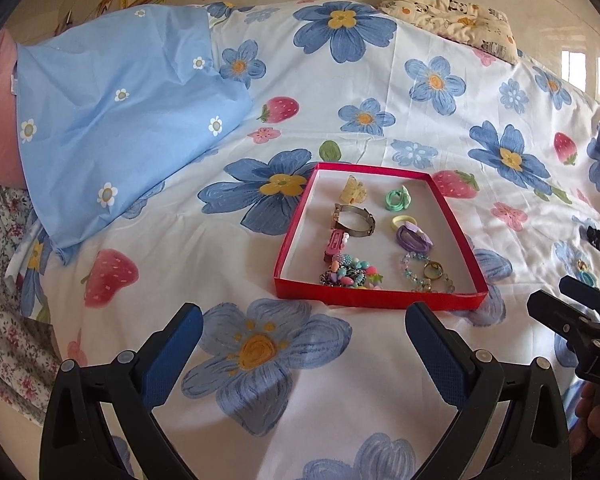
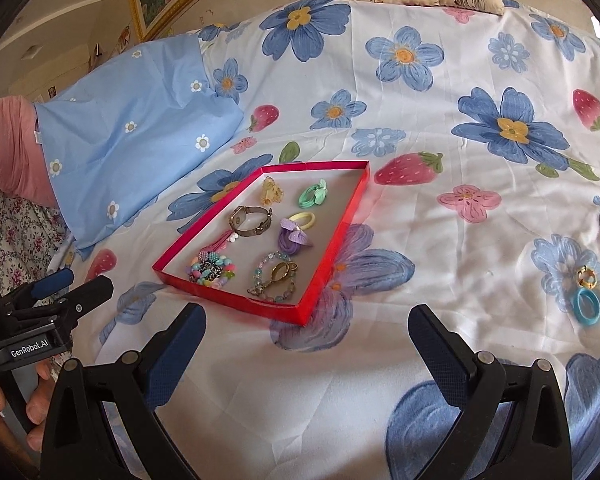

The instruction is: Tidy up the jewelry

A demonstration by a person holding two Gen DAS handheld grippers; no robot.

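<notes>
Both tools hang spread wide and empty over a flower-print bed: the left tool (image 1: 304, 332) and the right tool (image 2: 306, 332), each with bare sheet between its blue pads. At 12 o'clock from the left tool lies a shallow red tray (image 1: 380, 302) holding a watch (image 1: 356, 220), hair ties and beaded bracelets (image 1: 350, 274). Well apart, at 3 o'clock from the tray in the right view, a gold ring (image 2: 587, 276) and a blue hair tie (image 2: 588, 306) rest on the sheet.
</notes>
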